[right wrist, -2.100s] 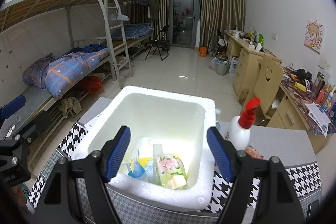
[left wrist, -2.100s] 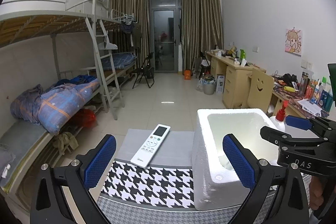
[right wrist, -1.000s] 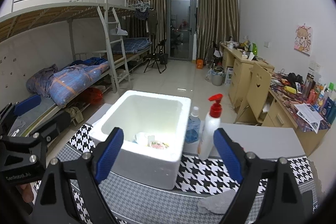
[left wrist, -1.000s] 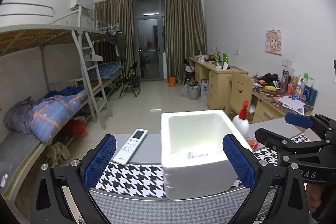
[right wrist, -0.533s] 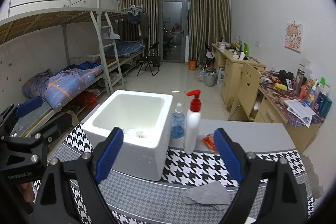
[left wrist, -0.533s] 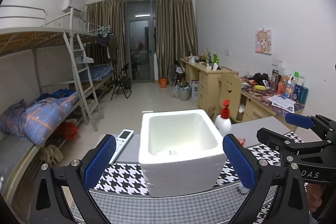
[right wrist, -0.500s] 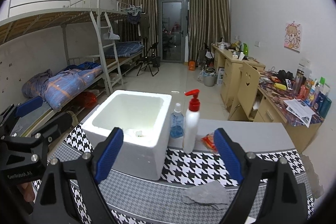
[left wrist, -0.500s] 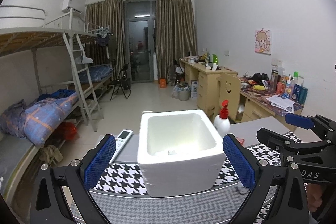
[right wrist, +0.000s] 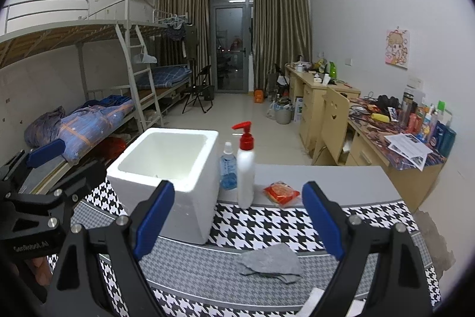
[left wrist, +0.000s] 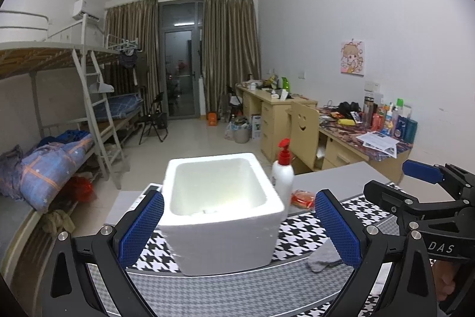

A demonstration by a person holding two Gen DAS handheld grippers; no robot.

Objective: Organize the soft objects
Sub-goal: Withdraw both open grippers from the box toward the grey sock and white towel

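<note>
A white foam box [left wrist: 221, 210] [right wrist: 169, 168] stands open on the houndstooth tablecloth [right wrist: 267, 225]. A crumpled grey cloth [right wrist: 268, 263] [left wrist: 323, 257] lies on the table to the right of the box, near the front. A red soft packet [right wrist: 280, 192] [left wrist: 302, 198] lies behind it. My left gripper [left wrist: 237, 228] is open and empty, facing the box from a short way back. My right gripper [right wrist: 237, 225] is open and empty, above the cloth's side of the table. The box's contents are mostly hidden.
A white pump bottle with a red top [right wrist: 245, 165] [left wrist: 282, 171] and a small blue bottle [right wrist: 228, 167] stand right of the box. A remote [left wrist: 145, 195] lies left of it. Bunk beds [right wrist: 89, 97] line the left wall, desks [right wrist: 326, 97] the right.
Both grippers have pulled back from the box. The box looks smaller, and the grey cloth, red packet and bottles have come into view. Both stay open and empty.
</note>
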